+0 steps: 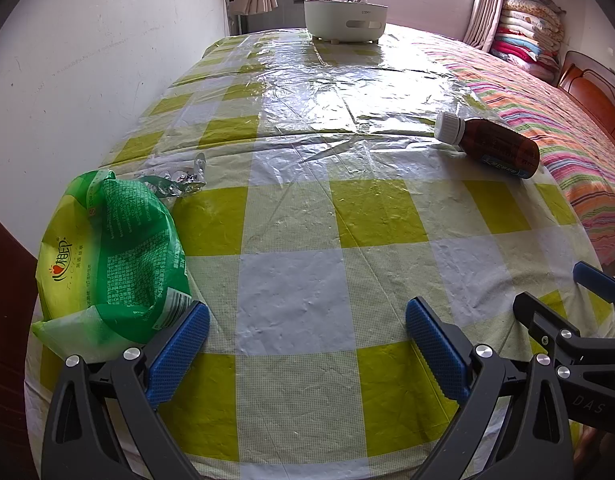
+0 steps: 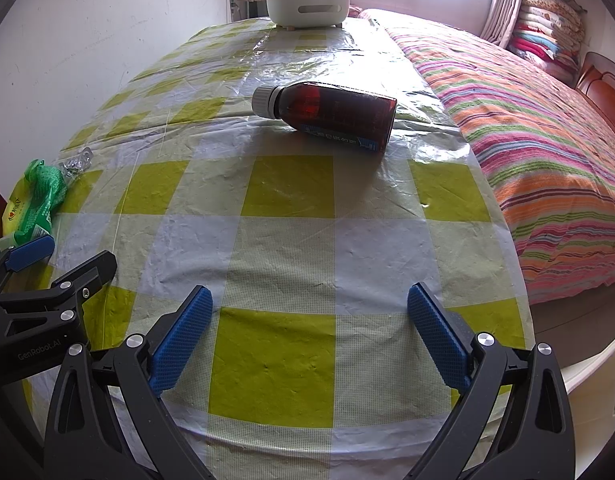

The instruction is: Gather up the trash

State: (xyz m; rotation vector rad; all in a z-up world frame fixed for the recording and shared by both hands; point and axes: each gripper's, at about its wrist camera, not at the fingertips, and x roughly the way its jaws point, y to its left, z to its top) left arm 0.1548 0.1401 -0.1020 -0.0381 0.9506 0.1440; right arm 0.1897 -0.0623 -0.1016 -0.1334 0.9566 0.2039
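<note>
A brown bottle (image 1: 495,145) (image 2: 335,114) with a white cap lies on its side on the checked tablecloth (image 1: 291,240), toward the right edge. A crumpled green wrapper (image 1: 111,248) (image 2: 31,200) lies at the near left, with a torn silver blister pack (image 1: 179,182) (image 2: 77,162) just behind it. My left gripper (image 1: 307,336) is open above the cloth, its left fingertip close to the wrapper. My right gripper (image 2: 309,328) is open too, nothing between its fingers, well short of the bottle. Each gripper shows at the edge of the other's view.
A white bin (image 1: 345,20) (image 2: 307,5) holding bits of rubbish stands at the far end of the table. A bed with a striped cover (image 2: 539,152) runs along the right side. A white wall (image 1: 87,60) borders the left.
</note>
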